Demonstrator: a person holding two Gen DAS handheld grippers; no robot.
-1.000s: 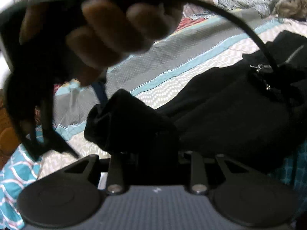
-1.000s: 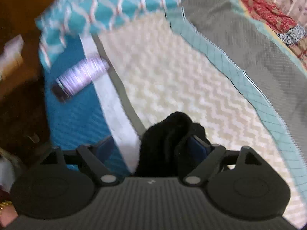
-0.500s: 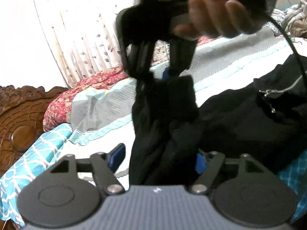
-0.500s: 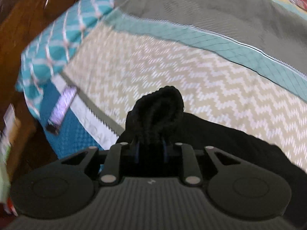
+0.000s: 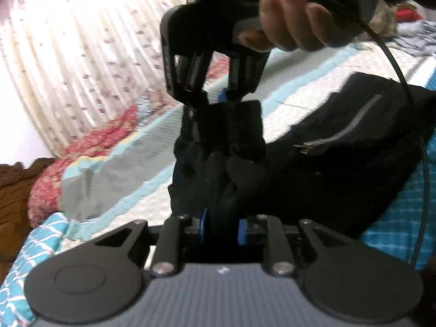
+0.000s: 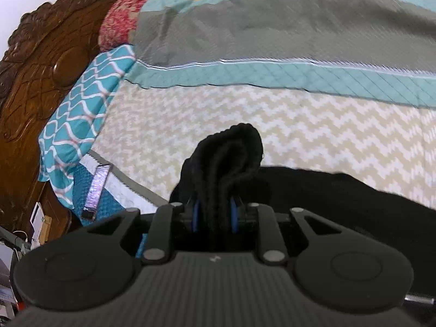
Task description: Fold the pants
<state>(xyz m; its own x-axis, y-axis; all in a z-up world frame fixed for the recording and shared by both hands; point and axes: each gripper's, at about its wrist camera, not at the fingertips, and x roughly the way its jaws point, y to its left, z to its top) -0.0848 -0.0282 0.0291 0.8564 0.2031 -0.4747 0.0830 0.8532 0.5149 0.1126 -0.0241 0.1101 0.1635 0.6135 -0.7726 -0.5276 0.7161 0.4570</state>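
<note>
The black pants [image 5: 335, 163] lie on the bed to the right, with a silver zipper [image 5: 351, 125] showing. My left gripper [image 5: 222, 226] is shut on a bunched black end of the pants. My right gripper [image 5: 215, 100] hangs above it in the left wrist view, held by a hand, and is shut on the same cloth end just above. In the right wrist view my right gripper [image 6: 215, 214] pinches a ribbed black cuff [image 6: 231, 150], and the pants [image 6: 354, 199] trail off to the right.
A quilt with chevron [image 6: 299, 125], teal and grey bands covers the bed. A carved wooden headboard [image 6: 41, 62] and a teal patterned pillow [image 6: 81, 114] are at the left. A small dark remote-like item [image 6: 95, 190] lies near the bed edge. A curtain [image 5: 81, 54] hangs behind.
Both grippers have risen with the black cloth. The left gripper opened half a second ago and has closed on the cloth again. The right gripper has moved up and right over the quilt.
</note>
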